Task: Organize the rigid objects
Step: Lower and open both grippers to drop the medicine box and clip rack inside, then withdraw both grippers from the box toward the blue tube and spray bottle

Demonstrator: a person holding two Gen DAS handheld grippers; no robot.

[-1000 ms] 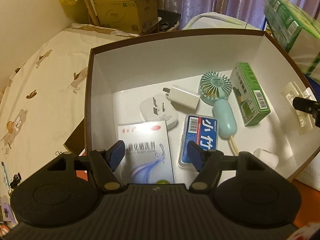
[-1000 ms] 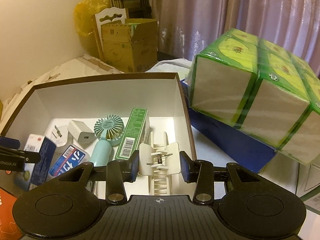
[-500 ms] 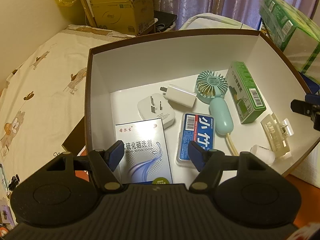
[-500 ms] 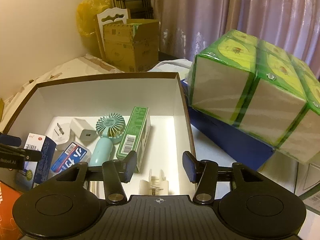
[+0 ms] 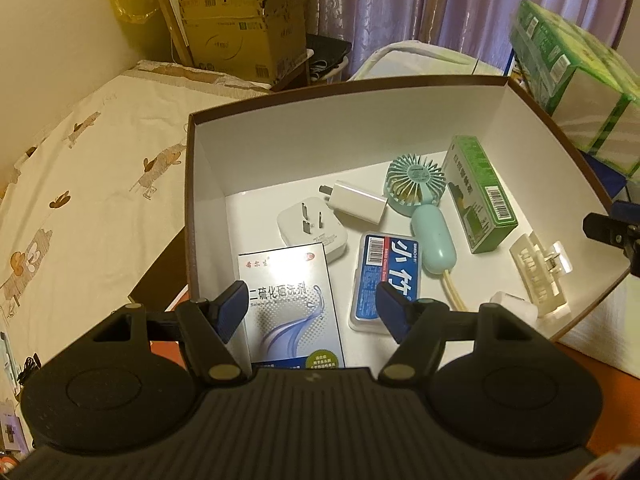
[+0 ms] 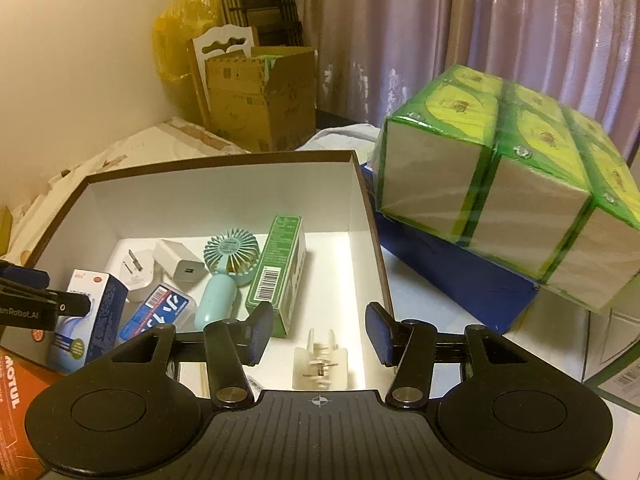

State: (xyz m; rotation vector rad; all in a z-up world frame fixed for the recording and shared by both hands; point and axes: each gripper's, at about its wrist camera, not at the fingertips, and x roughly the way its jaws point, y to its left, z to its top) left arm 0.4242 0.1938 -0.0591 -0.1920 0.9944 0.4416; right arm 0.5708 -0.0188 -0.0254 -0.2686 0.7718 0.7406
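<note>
A brown-rimmed box (image 5: pixel 340 84) with a white inside holds the items. My right gripper (image 6: pixel 320 332) is open above its near right corner. A cream hair clip (image 6: pixel 320 364) lies loose on the floor below the fingers, also visible as the hair clip (image 5: pixel 540 276) in the left wrist view. My left gripper (image 5: pixel 312 306) is open over the near left corner. A silver-blue medicine box (image 5: pixel 292 304) stands tilted between its fingers, with a gap at the right pad. A mint hand fan (image 5: pixel 416 184), a green carton (image 5: pixel 480 192), a blue-white case (image 5: pixel 388 276), a white charger (image 5: pixel 356 200) and a plug adapter (image 5: pixel 308 228) lie inside.
A green-wrapped tissue pack (image 6: pixel 512 184) sits on a blue box (image 6: pixel 460 280) just right of the container. A cardboard carton (image 6: pixel 260 96) stands behind it by the curtain. A patterned bed sheet (image 5: pixel 80 184) lies to the left. An orange pack (image 6: pixel 16 392) is at the near left.
My right gripper opened and let go of the hair clip, which dropped onto the box floor, then drew back a little. The left gripper and medicine box stayed put.
</note>
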